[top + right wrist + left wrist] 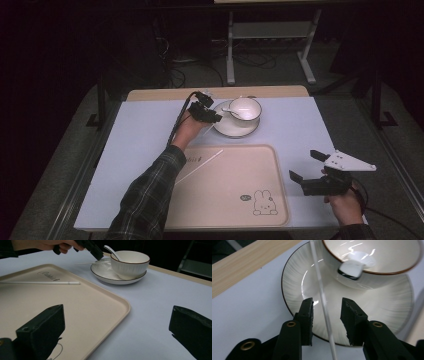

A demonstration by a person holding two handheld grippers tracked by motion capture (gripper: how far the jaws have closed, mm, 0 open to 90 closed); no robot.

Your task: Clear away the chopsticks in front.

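Left gripper view shows our left tongs (326,311) parted around a white chopstick (320,293) lying across the saucer (294,282) rim, pads clear of it. Our right tongs (306,164) hang wide apart over the bench (140,125), beside the tray (225,190) holding another chopstick (199,167).

Two white chopsticks: one (199,167) lies across the tray's left edge, one (322,300) rests on the saucer. One bowl (245,109), one saucer (235,128), one spoon (230,111), one tray (235,200).
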